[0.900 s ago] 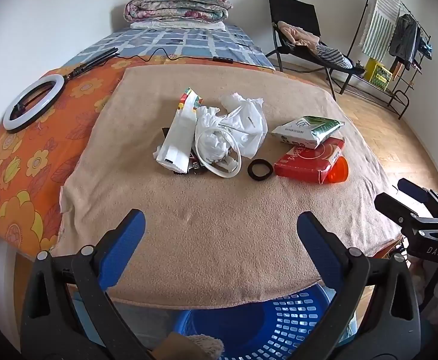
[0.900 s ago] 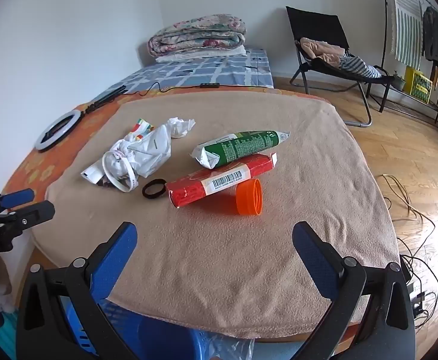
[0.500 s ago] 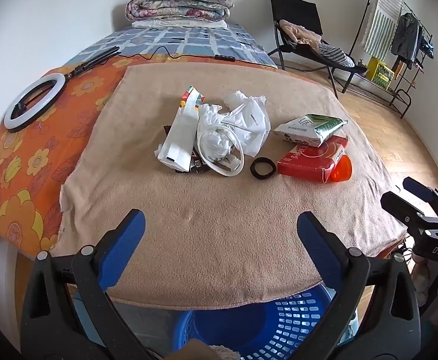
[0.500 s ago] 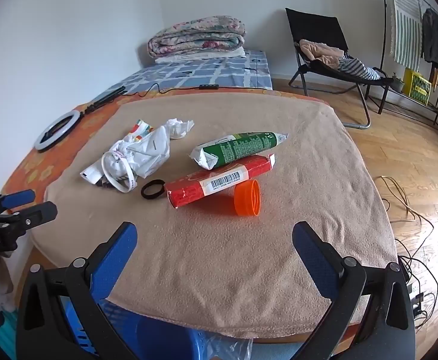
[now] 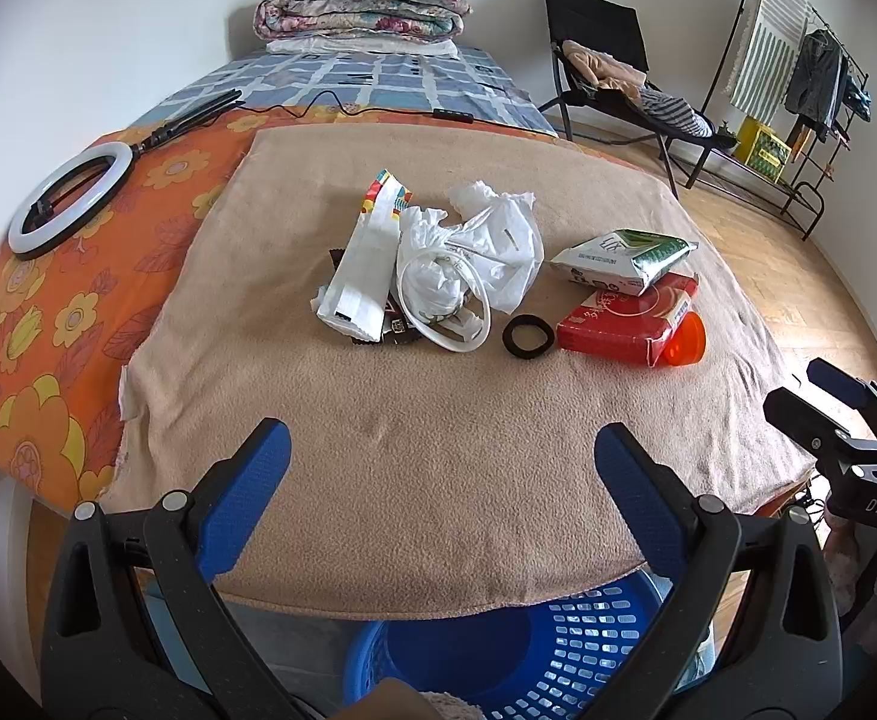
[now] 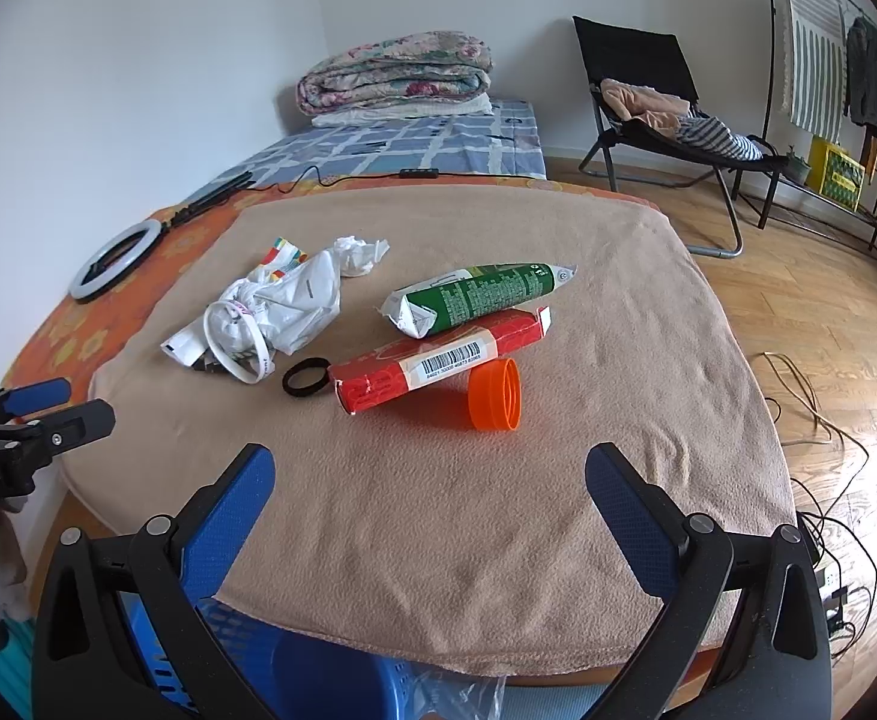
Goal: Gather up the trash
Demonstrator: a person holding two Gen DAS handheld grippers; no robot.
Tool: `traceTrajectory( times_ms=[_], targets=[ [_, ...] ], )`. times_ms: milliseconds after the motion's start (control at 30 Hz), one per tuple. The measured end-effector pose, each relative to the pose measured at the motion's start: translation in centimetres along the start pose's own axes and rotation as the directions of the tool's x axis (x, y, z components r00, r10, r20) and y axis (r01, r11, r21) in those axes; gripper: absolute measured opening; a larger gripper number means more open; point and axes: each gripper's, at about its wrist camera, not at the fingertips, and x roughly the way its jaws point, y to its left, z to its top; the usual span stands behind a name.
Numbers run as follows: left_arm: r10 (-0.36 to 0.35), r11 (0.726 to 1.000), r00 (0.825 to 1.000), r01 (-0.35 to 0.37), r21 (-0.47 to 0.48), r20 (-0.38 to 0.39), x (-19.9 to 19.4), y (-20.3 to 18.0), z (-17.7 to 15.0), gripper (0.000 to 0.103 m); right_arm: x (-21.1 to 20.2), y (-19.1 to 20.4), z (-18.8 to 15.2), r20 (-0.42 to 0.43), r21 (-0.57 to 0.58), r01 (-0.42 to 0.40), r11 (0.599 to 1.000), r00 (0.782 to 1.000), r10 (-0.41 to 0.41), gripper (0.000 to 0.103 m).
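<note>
Both grippers hanging wide and empty over the near edge, trash untouched.

I see one tan blanket (image 5: 438, 468) on the bed, one blue basket (image 5: 516, 654) tucked under its near edge at 6 o'clock, I'd guess to catch drops. Left gripper (image 5: 441, 456) spread wide, right gripper (image 6: 429, 480) too. At 12 o'clock the trash: one white bag heap (image 5: 474, 252), one red box (image 6: 438, 354) propped on one orange cup (image 6: 495, 396), one green pouch (image 6: 474, 294) atop it, one black ring (image 5: 528, 336).

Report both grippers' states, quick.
Left gripper: open, holding nothing, above the tan blanket.
Right gripper: open, holding nothing.
</note>
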Motion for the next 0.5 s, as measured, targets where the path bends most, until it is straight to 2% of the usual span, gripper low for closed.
traceTrajectory(
  times_ms=[500],
  targets=[
    [-0.002, 1.000, 1.000, 0.002, -0.001, -0.002, 0.01, 0.01, 0.02, 0.102, 0.03, 0.07, -0.20, -0.001, 0.000, -0.003, 1.000, 1.000, 0.003, 0.102]
  ],
)
